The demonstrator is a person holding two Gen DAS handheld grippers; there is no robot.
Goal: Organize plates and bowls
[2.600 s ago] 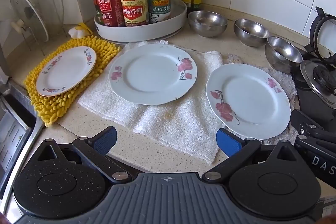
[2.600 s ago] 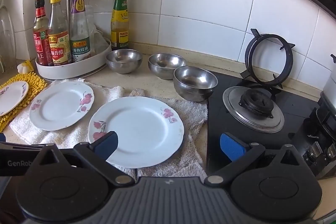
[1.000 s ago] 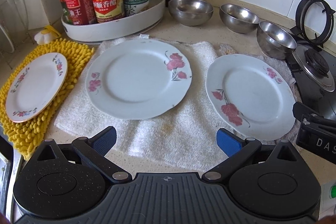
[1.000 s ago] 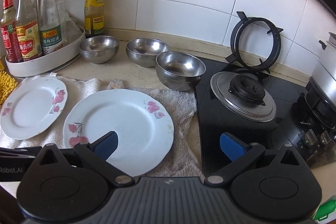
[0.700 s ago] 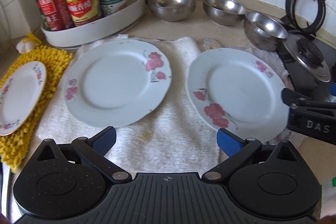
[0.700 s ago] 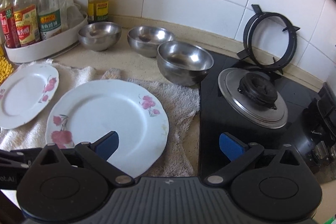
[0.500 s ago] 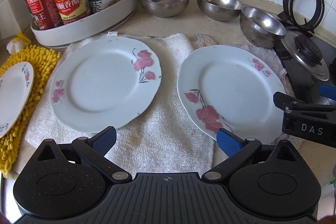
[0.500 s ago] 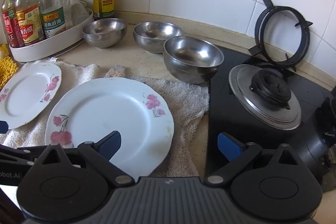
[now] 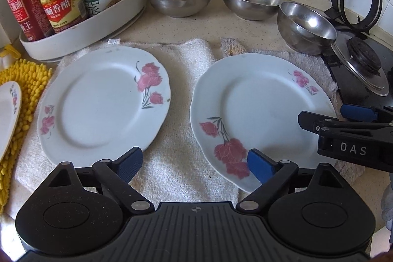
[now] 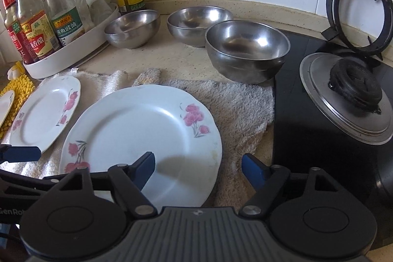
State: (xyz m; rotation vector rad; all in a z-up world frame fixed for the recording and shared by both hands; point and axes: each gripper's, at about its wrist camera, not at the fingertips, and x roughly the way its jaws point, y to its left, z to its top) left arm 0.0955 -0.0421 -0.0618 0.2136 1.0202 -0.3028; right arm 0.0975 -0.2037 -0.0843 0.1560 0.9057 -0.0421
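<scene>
Left gripper (image 9: 195, 165): jaws closing, nothing gripped, over the white towel (image 9: 186, 80); right gripper (image 10: 197, 170): jaws closing astride the right plate (image 10: 140, 131) rim at 4 o'clock, pads not pressing; left plate (image 9: 103, 102) at 9 o'clock; 3 steel bowls (image 10: 246, 49) at 12 o'clock.

"DAS" on right hand-held gripper (image 9: 353, 136); "GenRo" on left hand-held gripper (image 10: 14, 171); "香醋" on bottle label (image 9: 60, 9).

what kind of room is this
Most likely a home kitchen counter: a gas stove burner set in a black hob, sauce bottles in a white tray against a tiled wall, and steel bowls and flowered plates on towels.
</scene>
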